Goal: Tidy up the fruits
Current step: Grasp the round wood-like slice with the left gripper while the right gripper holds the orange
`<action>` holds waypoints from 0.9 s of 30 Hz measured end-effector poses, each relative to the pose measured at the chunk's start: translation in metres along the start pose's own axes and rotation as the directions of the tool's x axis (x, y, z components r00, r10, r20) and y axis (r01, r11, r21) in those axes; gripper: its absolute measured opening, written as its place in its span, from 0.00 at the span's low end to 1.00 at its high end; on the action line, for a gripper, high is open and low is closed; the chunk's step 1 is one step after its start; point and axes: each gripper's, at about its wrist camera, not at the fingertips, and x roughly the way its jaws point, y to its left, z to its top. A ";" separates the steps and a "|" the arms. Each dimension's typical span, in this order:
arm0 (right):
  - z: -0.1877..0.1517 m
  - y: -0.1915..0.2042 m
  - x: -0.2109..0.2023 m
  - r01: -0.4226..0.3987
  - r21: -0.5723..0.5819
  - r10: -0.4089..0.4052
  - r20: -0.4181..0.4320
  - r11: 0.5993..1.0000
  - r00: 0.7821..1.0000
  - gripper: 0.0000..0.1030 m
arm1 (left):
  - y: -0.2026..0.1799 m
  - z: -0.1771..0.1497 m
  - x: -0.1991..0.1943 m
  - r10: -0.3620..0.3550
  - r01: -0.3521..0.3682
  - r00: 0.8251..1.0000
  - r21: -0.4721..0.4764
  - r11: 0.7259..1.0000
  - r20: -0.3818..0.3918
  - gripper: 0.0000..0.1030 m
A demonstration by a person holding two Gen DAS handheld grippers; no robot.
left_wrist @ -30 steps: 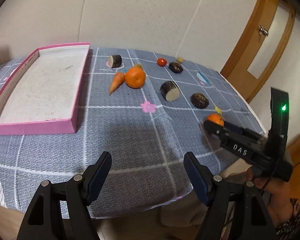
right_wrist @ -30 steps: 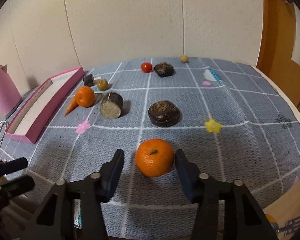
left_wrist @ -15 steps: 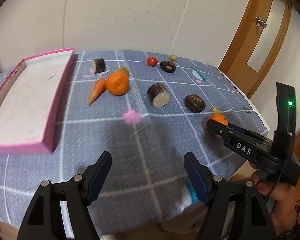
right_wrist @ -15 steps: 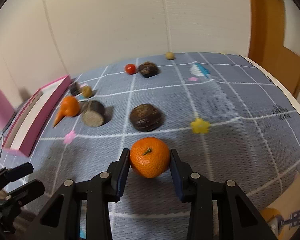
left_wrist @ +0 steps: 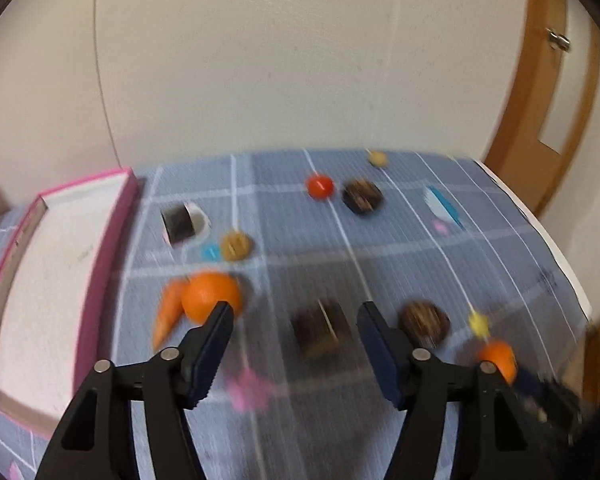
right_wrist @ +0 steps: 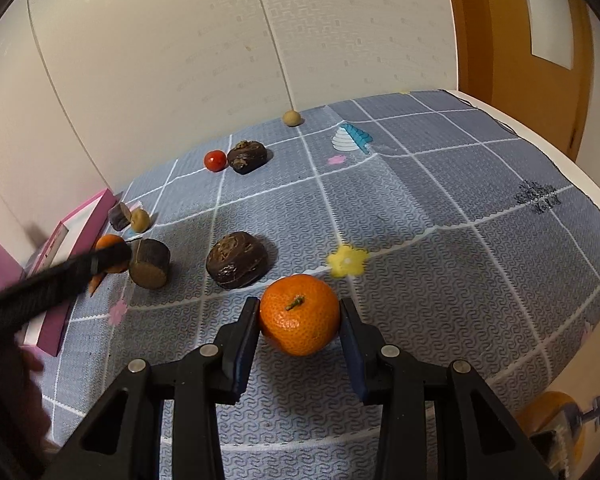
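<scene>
Since a second ago the right gripper (right_wrist: 299, 316) has pinched the mandarin (right_wrist: 299, 314), left jaws spread; next, lift to the tray (left_wrist: 40, 280).

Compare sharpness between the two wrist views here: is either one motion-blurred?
Left wrist view: heavily smeared, the carrot and tablecloth grid streaked, only the left gripper crisp. Right wrist view: sharp, peel pores visible on the tangerine in the right gripper.
</scene>
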 end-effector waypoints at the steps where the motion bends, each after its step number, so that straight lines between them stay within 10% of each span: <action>1: 0.000 -0.001 0.001 -0.001 0.005 0.001 -0.002 1.000 1.000 0.38 | 0.001 0.004 0.004 0.022 -0.022 1.000 -0.001 1.000 0.002 0.62; 9: 0.001 0.001 0.000 -0.015 0.006 0.015 0.005 1.000 1.000 0.38 | -0.008 -0.008 0.015 0.057 -0.059 0.998 0.107 0.993 0.016 0.55; 27: 0.002 -0.003 -0.006 -0.009 0.031 0.009 0.024 0.999 1.000 0.38 | 0.008 -0.062 -0.002 -0.077 0.077 0.996 0.007 0.997 -0.048 0.55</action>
